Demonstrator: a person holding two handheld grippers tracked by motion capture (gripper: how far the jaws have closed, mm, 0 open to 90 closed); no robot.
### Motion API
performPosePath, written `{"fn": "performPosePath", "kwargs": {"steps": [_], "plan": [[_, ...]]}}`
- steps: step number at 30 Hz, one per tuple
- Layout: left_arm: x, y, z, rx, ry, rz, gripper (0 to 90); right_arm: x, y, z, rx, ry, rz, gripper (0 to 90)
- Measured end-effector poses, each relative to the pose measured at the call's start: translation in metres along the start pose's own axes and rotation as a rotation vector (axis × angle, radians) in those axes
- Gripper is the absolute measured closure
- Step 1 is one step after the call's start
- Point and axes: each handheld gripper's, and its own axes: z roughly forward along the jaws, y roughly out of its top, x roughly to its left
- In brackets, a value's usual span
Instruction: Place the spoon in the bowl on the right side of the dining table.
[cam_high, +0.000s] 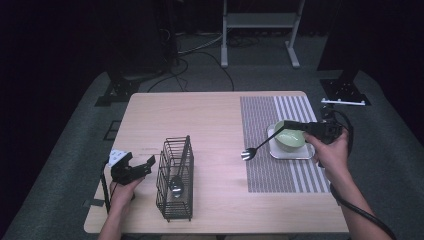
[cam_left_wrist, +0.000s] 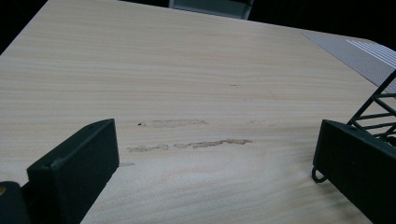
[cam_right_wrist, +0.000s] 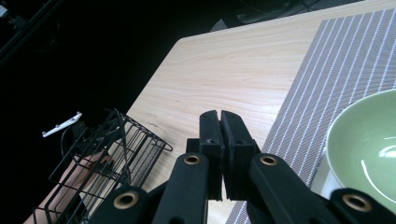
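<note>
While right gripper (cam_high: 286, 125) clamps black-handled fork (cam_high: 254, 149) | left gripper (cam_high: 136, 166) spread, beside wire rack (cam_high: 175, 177)

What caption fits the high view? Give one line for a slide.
Right gripper holds a black fork above the striped placemat; left gripper waits open beside the wire basket.

wire rack (cam_left_wrist: 378, 109): cut off at right edge | bowl (cam_right_wrist: 369, 144): cut off right

A black wire basket (cam_high: 175, 178) stands near the front left of the light wooden table (cam_high: 210, 120), a metal spoon (cam_high: 176, 185) inside it. To the right lies a grey striped placemat (cam_high: 280, 175), where a pale green bowl (cam_high: 290, 141) sits on a white square plate (cam_high: 290, 153).
</note>
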Motion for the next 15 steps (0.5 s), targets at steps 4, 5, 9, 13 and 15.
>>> {"fn": "performPosePath", "kwargs": {"steps": [4,5,9,13,15], "plan": [[0.0,0.0,0.0,0.001,0.001,0.0,0.0,-0.002,0.001,-0.003,-0.007,-0.007,0.005,87.6],[0.0,0.0,0.0,0.001,0.001,0.0,0.0,-0.002,0.001,-0.004,-0.008,-0.009,0.006,87.6],[0.0,0.0,0.0,0.001,0.002,0.0,0.0,-0.004,0.002,-0.007,-0.013,-0.017,0.009,87.6],[0.0,0.0,0.0,0.001,0.002,0.0,0.0,-0.005,0.004,-0.01,-0.021,-0.022,0.013,87.6],[0.0,0.0,0.0,0.001,0.002,0.0,0.0,-0.006,0.005,-0.012,-0.026,-0.025,0.017,87.6]]}}
